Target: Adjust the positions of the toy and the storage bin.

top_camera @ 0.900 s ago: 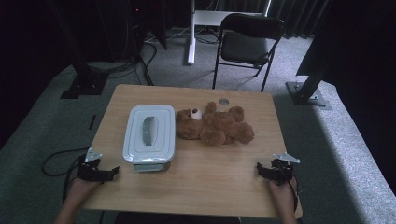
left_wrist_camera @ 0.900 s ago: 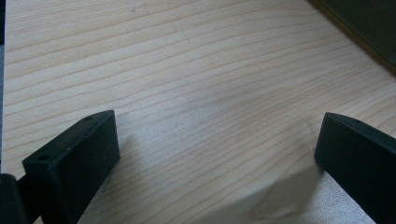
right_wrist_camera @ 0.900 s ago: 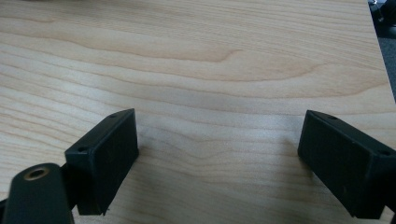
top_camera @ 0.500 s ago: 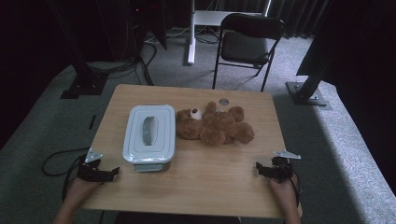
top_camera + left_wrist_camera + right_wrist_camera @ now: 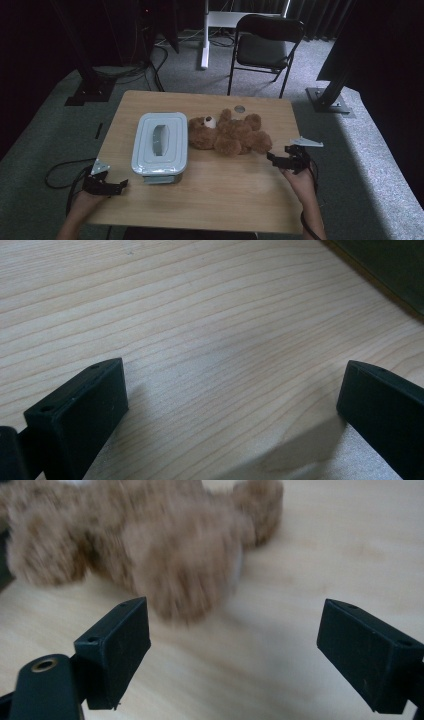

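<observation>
The left gripper rests at the desk's near left corner, jaws wide apart with nothing between them. The right gripper hangs by the right edge, jaws wide apart, just beside the brown teddy bear. The bear lies mid-desk, touching a closed box. The lid hides what is inside.

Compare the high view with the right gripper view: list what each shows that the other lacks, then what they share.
High view alone: the lidded white container, the left hand-held gripper near the table's near-left edge, a black chair behind the table.

Right gripper view alone: a close look between its own open black jaws, nothing between them.

Both: the brown teddy bear, the wooden table, the right hand-held gripper.
</observation>
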